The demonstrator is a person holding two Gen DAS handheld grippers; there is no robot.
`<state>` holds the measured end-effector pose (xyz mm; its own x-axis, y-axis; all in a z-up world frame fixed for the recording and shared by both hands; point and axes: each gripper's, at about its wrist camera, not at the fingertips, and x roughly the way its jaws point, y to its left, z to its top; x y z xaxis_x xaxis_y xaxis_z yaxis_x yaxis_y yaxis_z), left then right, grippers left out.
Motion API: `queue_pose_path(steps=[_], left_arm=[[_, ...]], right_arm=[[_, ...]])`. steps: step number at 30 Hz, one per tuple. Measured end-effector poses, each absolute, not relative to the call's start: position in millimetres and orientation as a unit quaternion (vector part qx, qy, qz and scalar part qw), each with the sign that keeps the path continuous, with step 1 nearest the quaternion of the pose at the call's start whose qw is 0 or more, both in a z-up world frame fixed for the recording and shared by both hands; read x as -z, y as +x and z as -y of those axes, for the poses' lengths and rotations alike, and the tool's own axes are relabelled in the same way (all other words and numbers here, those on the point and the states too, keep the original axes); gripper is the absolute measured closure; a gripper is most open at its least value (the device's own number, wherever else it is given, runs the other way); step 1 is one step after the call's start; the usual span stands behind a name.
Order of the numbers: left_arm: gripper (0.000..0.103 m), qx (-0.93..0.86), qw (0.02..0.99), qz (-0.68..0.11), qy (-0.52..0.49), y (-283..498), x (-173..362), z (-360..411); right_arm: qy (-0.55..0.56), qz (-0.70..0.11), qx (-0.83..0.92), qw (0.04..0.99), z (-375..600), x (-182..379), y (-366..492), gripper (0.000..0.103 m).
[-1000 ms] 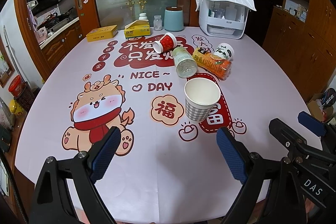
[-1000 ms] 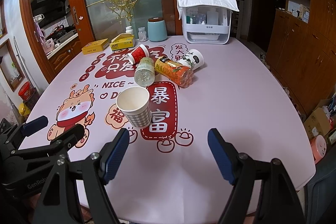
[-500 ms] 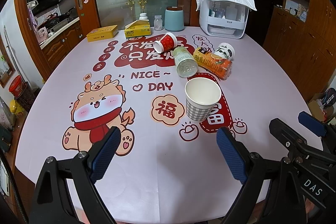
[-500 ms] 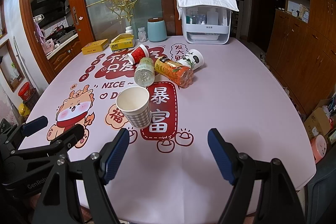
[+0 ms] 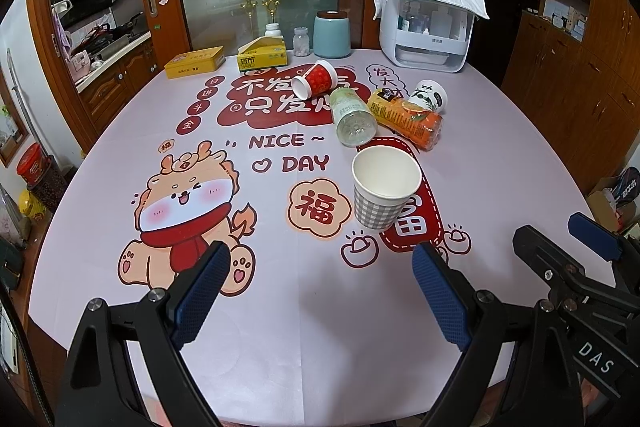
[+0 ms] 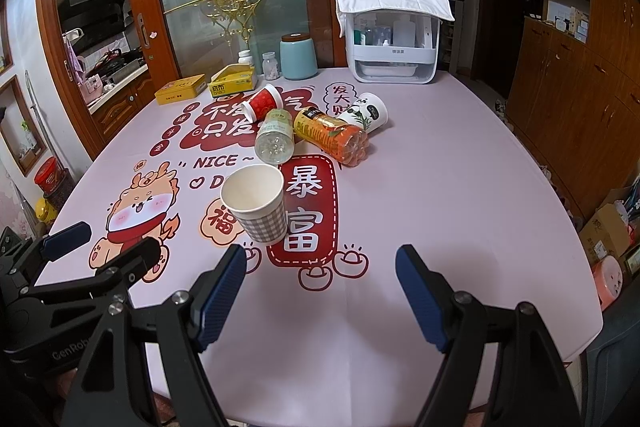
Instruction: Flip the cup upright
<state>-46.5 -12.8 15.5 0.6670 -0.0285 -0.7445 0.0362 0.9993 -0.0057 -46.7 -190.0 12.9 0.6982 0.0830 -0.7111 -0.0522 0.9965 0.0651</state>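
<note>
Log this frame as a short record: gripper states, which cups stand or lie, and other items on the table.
left gripper: open, holding nothing, above the table's near edge
right gripper: open, holding nothing
checked cup: upright, mouth up, looks empty
red cup: on its side
panda cup: on its side
clear bottle: lying down
orange bottle: lying down
table: printed pink cloth

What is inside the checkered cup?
The checkered cup stands upright, mouth open. Only its bare white inner wall shows, with nothing in it. The very bottom is hidden by the near rim, so something small lying flat there can't be ruled out.
</note>
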Motion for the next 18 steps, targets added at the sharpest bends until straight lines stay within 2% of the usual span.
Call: queue_pose_path(steps=[18], left_arm=[[0.012,0.016,0.911,-0.411,0.002,-51.4,-10.5,4.6]], right_arm=[[0.020,-0.388,-0.037,0.921,190.3,-11.6,-46.5,0.026]])
